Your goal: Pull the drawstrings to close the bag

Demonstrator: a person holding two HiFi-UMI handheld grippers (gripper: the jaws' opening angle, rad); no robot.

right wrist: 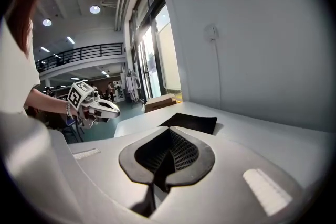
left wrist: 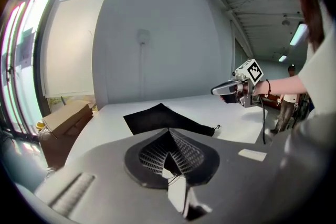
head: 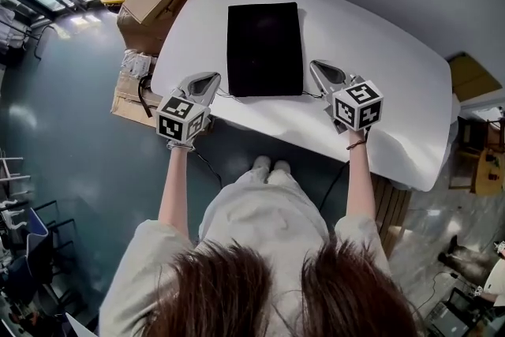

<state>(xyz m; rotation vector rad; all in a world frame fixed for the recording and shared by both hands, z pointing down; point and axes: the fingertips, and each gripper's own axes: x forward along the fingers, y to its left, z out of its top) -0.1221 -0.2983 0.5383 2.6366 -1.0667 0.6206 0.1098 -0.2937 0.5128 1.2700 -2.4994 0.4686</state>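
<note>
the black bag lies flat on the white table, mouth toward the person. the left gripper is clamped on a thin drawstring. the right gripper is closed by the opposite cord, seemingly nipping it, so outward pulls can cinch the mouth.

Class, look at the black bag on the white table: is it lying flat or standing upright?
Lying flat: the black bag spreads as a smooth rectangle on the table.
</note>
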